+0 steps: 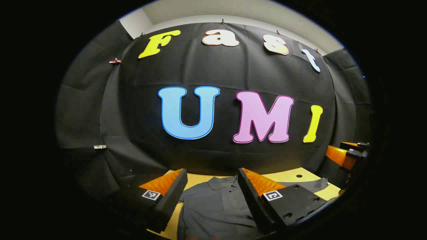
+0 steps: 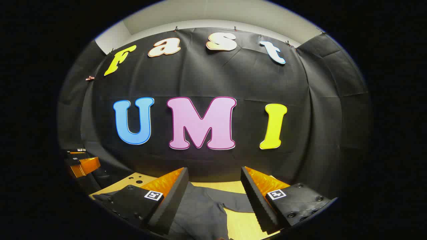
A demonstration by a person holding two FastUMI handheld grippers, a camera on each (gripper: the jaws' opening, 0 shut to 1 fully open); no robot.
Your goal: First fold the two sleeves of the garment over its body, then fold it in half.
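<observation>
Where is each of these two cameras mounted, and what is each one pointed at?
Left gripper view: rides on the left tool, facing the booth's cloth wall over a dark collared shirt on a yellow table; its own two fingers stand apart at the bottom, and the other tool shows at far right.
Right gripper view: rides on the right tool, facing the same wall, above the shirt's sleeve side; its own fingers stand apart, and the other tool shows at far left.
Shared: wall, table, shirt.
</observation>
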